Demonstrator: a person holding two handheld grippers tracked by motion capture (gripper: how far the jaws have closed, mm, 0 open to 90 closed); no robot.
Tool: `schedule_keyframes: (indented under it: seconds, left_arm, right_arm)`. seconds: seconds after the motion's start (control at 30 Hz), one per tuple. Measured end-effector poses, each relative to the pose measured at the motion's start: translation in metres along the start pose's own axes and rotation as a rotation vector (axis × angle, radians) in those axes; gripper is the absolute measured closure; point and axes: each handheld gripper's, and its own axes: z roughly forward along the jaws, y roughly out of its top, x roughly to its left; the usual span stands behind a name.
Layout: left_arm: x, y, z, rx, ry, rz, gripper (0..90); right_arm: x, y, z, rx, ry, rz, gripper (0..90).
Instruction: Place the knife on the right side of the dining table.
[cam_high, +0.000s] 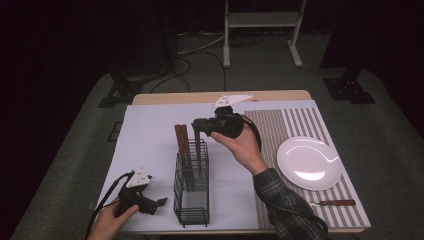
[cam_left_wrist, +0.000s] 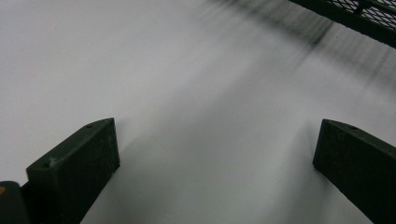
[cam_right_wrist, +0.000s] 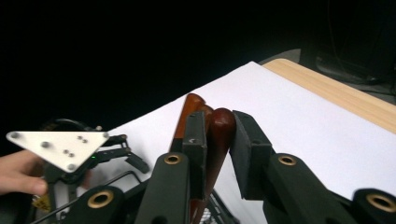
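Left hand-held gripper (cam_high: 161, 202) parked on bench (cam_high: 150, 130), jaws wide, nothing in them, so you're idling it beside caddy (cam_high: 192, 200). Right hand-held gripper (cam_right_wrist: 218, 140) pinched on brown handle (cam_right_wrist: 219, 126) standing upright in caddy, probably for pulling out. Right gripper view shows clamp; high view shows plate (cam_high: 310, 162).

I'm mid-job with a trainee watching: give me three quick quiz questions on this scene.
1. True or false: the right gripper is shut on a wooden handle.
2. Where does that handle's utensil stand? A) in the wire basket B) on the white plate C) on the floor
3. How do the left gripper jaws stand?

Key: 1 true. 2 A. 3 Wide open over the white sheet, nothing between them.
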Motion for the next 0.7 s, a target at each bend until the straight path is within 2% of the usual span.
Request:
schedule_keyframes:
  seconds: [0.23, 0.47, 0.7]
  left_arm:
    - [0.000, 0.000, 0.000, -0.001, 0.000, -0.001, 0.0]
    - [0.000, 0.000, 0.000, -0.001, -0.001, -0.002, 0.0]
    - [0.000, 0.000, 0.000, -0.002, -0.001, -0.003, 0.0]
  right_arm:
    - [0.005, -0.001, -0.006, -0.009, 0.049, 0.025, 78.1]
    - [0.011, -0.002, -0.010, -0.022, 0.090, 0.022, 79.5]
    - [0.014, -0.001, -0.011, -0.031, 0.090, 0.013, 79.6]
